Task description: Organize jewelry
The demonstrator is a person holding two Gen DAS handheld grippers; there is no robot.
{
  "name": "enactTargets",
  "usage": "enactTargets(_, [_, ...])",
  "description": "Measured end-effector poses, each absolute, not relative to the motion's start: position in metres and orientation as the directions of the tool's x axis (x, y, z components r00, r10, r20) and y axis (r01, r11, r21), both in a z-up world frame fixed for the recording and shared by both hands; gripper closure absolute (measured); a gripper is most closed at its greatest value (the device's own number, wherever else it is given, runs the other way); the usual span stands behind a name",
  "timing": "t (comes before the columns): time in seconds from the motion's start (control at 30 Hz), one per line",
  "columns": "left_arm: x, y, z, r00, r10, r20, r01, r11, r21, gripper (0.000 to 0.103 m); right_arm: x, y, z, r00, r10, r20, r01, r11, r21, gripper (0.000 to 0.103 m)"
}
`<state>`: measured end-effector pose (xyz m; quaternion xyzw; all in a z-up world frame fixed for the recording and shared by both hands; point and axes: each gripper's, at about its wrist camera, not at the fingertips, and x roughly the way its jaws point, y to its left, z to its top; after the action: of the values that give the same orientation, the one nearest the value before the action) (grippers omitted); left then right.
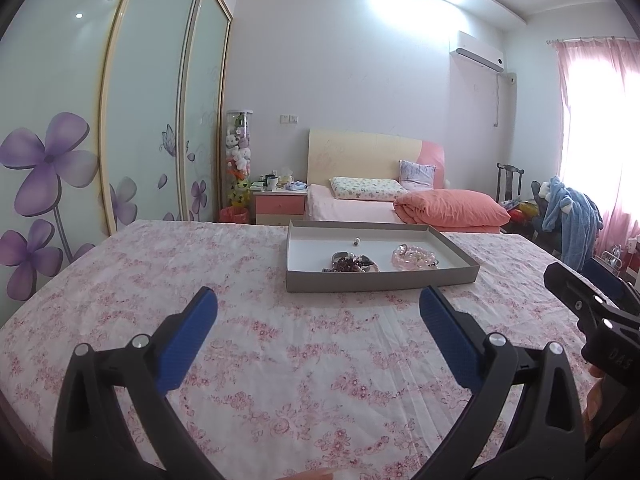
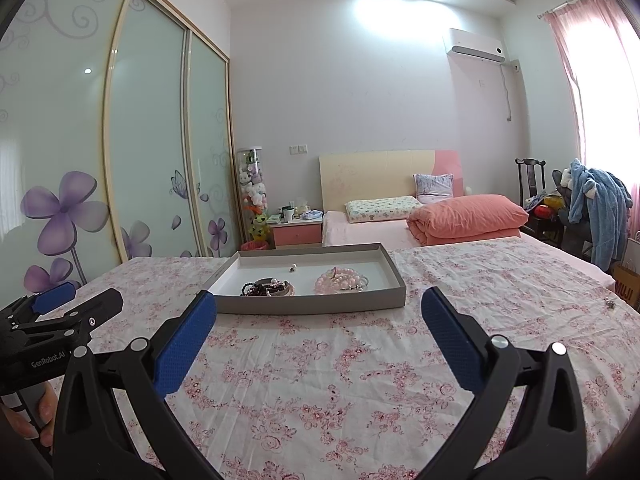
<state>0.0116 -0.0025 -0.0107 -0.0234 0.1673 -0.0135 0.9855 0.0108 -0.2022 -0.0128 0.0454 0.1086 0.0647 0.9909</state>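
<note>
Left tongs (image 1: 318, 304) apart, right tongs (image 2: 319, 306) apart, both above floral cloth (image 2: 320, 380), short of grey tray's (image 2: 312, 303) near edge

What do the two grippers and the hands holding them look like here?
Both the left gripper and right gripper have black plastic frames with silver bolts and blue dimpled pads. The left body reads "GenRobot.AI"; the right shows "DAS". Bare fingertips grip the handle; no sleeves or cables visible.

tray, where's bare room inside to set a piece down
Inside the tray: the far half is bare save one small bead, and the left end is clear. The near edge is crowded: dark beads mid-left, pink bracelets right. Floral cloth before the tray is bare.
</note>
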Motion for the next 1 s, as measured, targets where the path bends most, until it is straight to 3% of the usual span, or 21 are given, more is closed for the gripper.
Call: enactTargets(1.0, [0.0136,-0.0022,-0.0145,0.939,-0.032,-0.343,0.016,0.999,-0.050,0.004,0.0116,-0.2031,-0.0194,0.965,0.137,-0.225,-0.114,0.987,0.109,0.002])
